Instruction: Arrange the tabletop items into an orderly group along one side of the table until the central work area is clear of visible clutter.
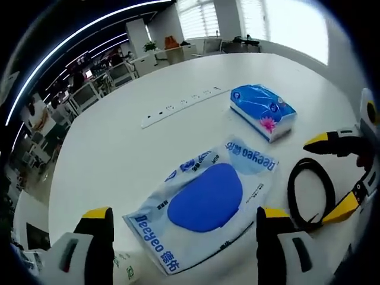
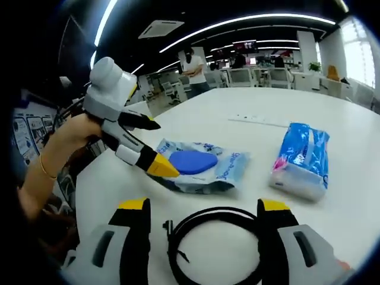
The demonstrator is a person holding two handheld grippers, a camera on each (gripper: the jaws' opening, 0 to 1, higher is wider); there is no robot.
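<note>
A white wipes pack [image 1: 205,208] with a blue oval lid lies flat on the white table [image 1: 119,142]. My left gripper [image 1: 185,214] is open, one jaw on each side of the pack's near end. In the right gripper view the left gripper [image 2: 159,146] has its lower tip at the edge of the wipes pack [image 2: 199,163]. A blue tissue pack [image 1: 263,110] lies farther back, also seen as the tissue pack [image 2: 300,157]. My right gripper [image 2: 203,205] stands open over a coiled black cable [image 2: 214,212]. In the left gripper view the right gripper [image 1: 329,177] straddles the cable [image 1: 291,189].
A strip of sockets [image 1: 184,105] is set into the table beyond the wipes. A person's hand [image 2: 65,142] holds the left gripper. Office desks and chairs stand past the table's far edge, and a person [image 2: 193,71] stands there.
</note>
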